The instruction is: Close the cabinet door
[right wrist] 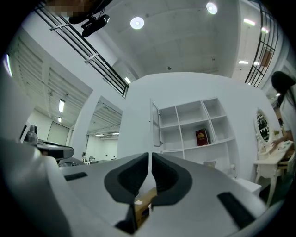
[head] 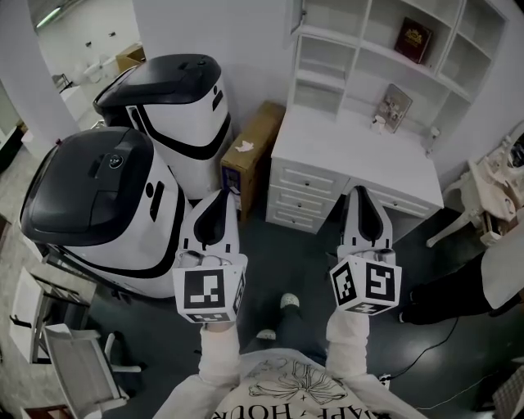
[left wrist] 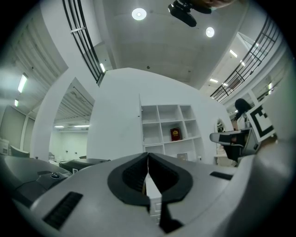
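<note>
The white shelf cabinet (head: 385, 57) stands on a white desk (head: 360, 155) ahead of me. Its narrow door (right wrist: 155, 124) hangs open at the cabinet's upper left, seen edge-on in the right gripper view and as a thin edge, the door (left wrist: 140, 121), in the left gripper view. In the head view the door (head: 296, 16) is near the top edge. My left gripper (head: 219, 198) and right gripper (head: 361, 193) are held side by side, well short of the desk. Both are shut with nothing in them, as the left gripper (left wrist: 148, 157) and right gripper (right wrist: 151, 155) show.
Two large white-and-black machines (head: 176, 102) (head: 94, 196) fill the left side. A cardboard box (head: 250, 155) leans beside the desk drawers (head: 307, 192). A red book (head: 413, 37) and a picture frame (head: 395, 106) sit on the cabinet. A white chair (head: 483, 196) stands at right.
</note>
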`<state>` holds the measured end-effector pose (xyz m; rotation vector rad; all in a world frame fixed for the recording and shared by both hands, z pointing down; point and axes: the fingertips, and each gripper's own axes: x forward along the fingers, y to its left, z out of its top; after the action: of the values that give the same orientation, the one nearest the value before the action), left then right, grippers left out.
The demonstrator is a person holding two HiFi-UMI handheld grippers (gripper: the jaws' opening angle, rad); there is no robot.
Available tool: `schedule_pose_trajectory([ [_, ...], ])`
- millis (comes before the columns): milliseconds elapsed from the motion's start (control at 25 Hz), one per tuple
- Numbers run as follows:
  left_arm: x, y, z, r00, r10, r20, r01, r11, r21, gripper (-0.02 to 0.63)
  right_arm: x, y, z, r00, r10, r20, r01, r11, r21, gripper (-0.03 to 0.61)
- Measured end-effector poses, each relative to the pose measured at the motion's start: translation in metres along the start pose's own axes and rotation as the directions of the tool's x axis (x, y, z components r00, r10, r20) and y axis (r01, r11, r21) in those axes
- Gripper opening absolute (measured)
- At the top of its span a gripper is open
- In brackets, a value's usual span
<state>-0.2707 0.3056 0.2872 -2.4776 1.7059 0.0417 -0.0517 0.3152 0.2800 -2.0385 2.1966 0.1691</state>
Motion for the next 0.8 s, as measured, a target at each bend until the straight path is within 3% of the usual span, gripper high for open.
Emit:
schedule_pose_trajectory([
  [360, 0.040, 0.015, -0.015, 0.999, 0.039, -0.017, -0.039, 0.999, 0.000, 0.005, 0.051, -0.007, -0.019, 1.000, 0.028, -0.013, -0.028, 1.000, 0.013, 0.006],
  [800, 0.138, 0.027, -0.022, 0.996, 0.087, -0.018, -0.087, 0.996, 0.006, 0.005, 0.158, -0.032, -0.031, 0.996, 0.084, -0.005, -0.084, 0.996, 0.013, 0.006],
])
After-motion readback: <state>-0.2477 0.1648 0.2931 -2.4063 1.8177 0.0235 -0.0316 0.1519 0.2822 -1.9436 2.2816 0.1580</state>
